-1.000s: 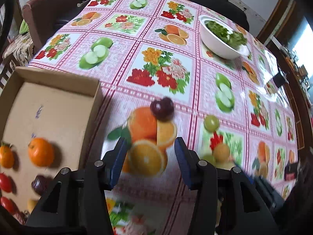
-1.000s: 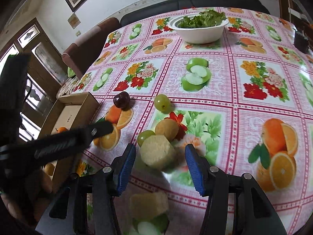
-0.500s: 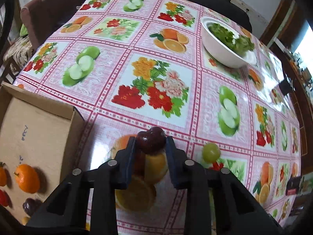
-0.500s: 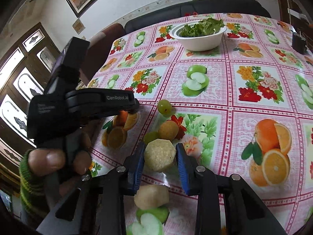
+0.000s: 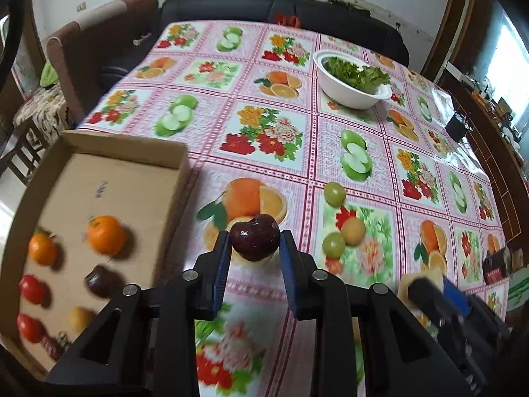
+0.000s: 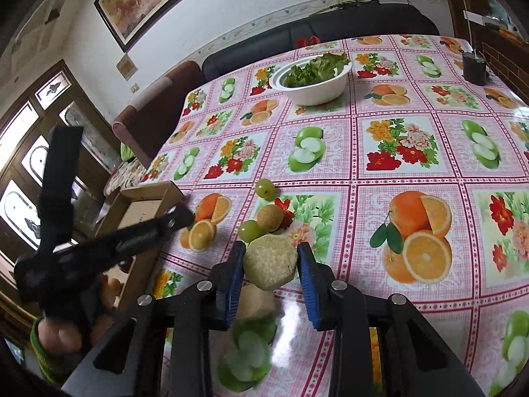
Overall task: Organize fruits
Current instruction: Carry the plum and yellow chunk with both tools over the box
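Box (image 5: 178,165) sits at table's (image 5: 330,139) left edge w/ oranges (image 5: 105,234) inside; loose grapes (image 5: 334,194) lie right of it. Salad bowl (image 5: 350,94) stands behind, far side.

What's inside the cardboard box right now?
The cardboard box holds two oranges, two red tomatoes, a dark plum and a yellowish fruit. The left gripper covers the near corner.

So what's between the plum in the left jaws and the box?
Only bare tablecloth, per the left wrist view: no fruit between the plum and the box.
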